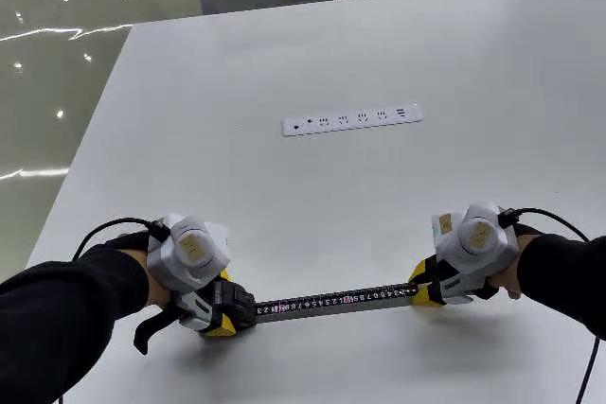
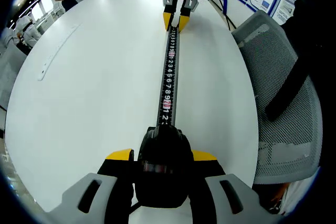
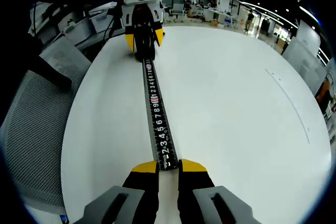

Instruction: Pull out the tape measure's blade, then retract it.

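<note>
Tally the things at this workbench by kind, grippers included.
tape measure: 1
power strip: 1
grippers: 2 (left gripper, right gripper)
total: 4

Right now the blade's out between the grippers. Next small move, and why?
Probably ease the right gripper toward the case, feeding the blade back in: it already spans the gap, the left gripper clamps the case, and the right one pinches its tip.
</note>
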Motion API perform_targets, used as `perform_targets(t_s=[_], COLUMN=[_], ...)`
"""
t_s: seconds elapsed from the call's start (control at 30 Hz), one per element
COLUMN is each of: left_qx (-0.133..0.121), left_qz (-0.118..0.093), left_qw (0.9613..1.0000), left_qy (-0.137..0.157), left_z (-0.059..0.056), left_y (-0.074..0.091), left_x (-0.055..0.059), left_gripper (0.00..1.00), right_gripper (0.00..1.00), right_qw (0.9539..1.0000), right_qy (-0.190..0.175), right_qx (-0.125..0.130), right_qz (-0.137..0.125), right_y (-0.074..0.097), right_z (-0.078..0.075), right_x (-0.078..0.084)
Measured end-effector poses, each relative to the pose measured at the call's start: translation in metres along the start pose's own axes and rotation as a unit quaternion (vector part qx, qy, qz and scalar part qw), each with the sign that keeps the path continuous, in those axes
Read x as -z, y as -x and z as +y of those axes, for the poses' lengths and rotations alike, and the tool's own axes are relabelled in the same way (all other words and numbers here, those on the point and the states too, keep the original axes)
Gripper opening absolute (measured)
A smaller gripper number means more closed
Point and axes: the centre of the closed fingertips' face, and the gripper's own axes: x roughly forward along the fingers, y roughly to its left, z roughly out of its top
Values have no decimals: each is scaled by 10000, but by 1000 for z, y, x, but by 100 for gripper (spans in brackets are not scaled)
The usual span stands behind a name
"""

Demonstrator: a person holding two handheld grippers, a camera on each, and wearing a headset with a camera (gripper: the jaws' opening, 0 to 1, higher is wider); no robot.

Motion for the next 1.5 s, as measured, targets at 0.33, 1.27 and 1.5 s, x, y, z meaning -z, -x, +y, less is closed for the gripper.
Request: perform_targets(t_s=[0.33,1.27,1.5], left_qx=[6,12,10], left_qz=[4,22,49], left_qw=[10000,10000,10000], left_qy=[0,-22,-42], left_z=[0,1,0], left_y=[0,0,0], left_x=[0,0,1], left_gripper=[35,35,35], right_gripper=[9,10,10], right_qw=[10000,9970,9965], right_qy=[-25,90,107], right_qx=[26,-42,-40], right_qz=[21,767,831], right_y=[3,0,0], right_z=[0,-2,-2], right_x=[4,3,4])
